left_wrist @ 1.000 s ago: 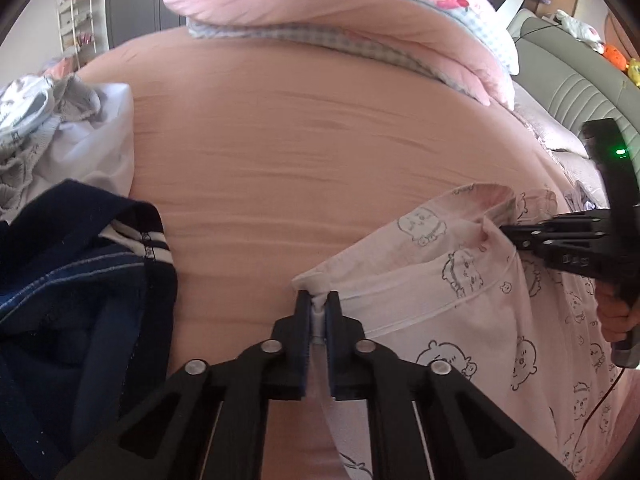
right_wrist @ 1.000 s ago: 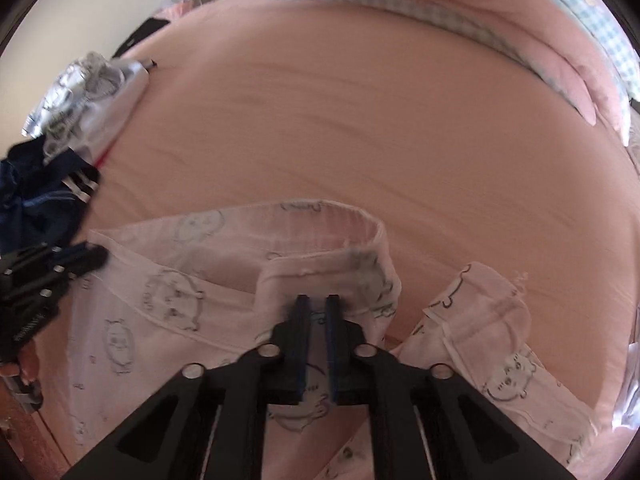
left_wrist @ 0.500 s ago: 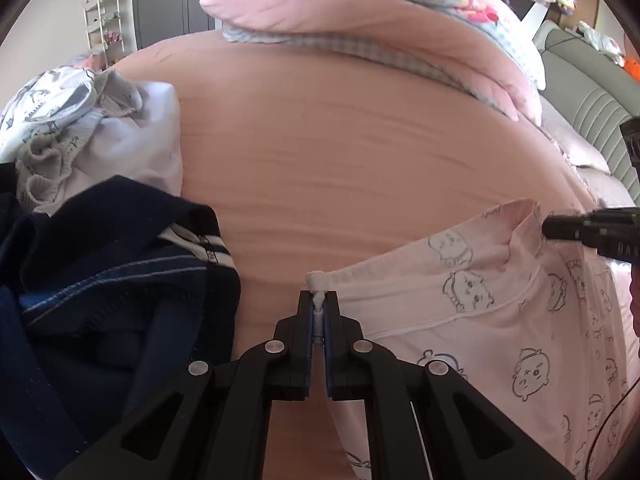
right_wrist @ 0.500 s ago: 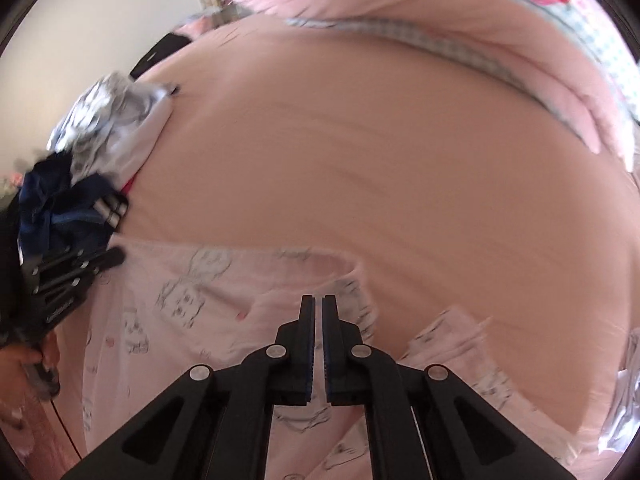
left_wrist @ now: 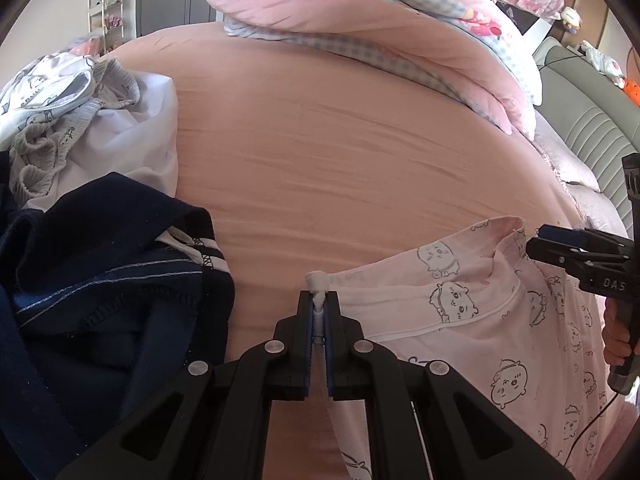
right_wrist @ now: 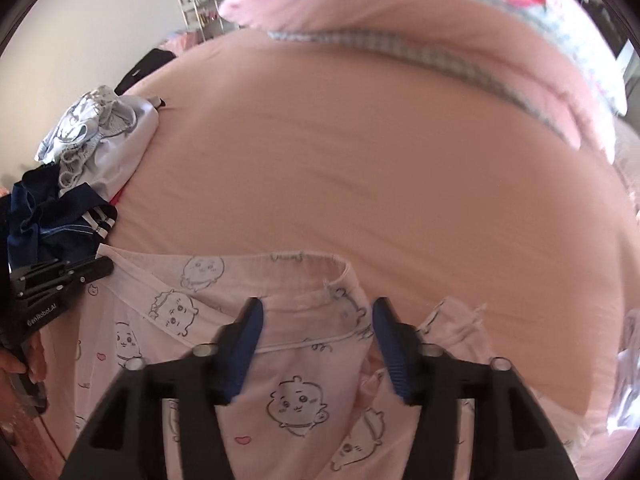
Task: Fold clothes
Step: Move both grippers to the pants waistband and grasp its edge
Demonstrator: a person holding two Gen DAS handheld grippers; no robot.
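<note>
A pale pink pyjama garment (left_wrist: 472,312) printed with cartoon faces lies on the pink bed sheet (left_wrist: 340,152). My left gripper (left_wrist: 319,304) is shut on a bunched corner of its edge, at the garment's left side. In the right wrist view the same pyjama garment (right_wrist: 296,380) spreads under my right gripper (right_wrist: 318,320), whose blue-padded jaws stand wide open above the collar fold, holding nothing. The right gripper (left_wrist: 540,242) also shows in the left wrist view, at the garment's right end. The left gripper (right_wrist: 106,266) appears at the left of the right wrist view.
A heap of clothes sits left of the garment: a navy striped piece (left_wrist: 100,280) and white and grey items (left_wrist: 80,120). A folded pink duvet (left_wrist: 400,20) lies at the bed's far end. A grey sofa (left_wrist: 592,132) stands on the right. A person's hand (left_wrist: 616,336) holds the right gripper.
My right gripper has opened and let go of the collar fold. The left gripper kept its hold and drew the garment's edge out to the left, flattening it.
</note>
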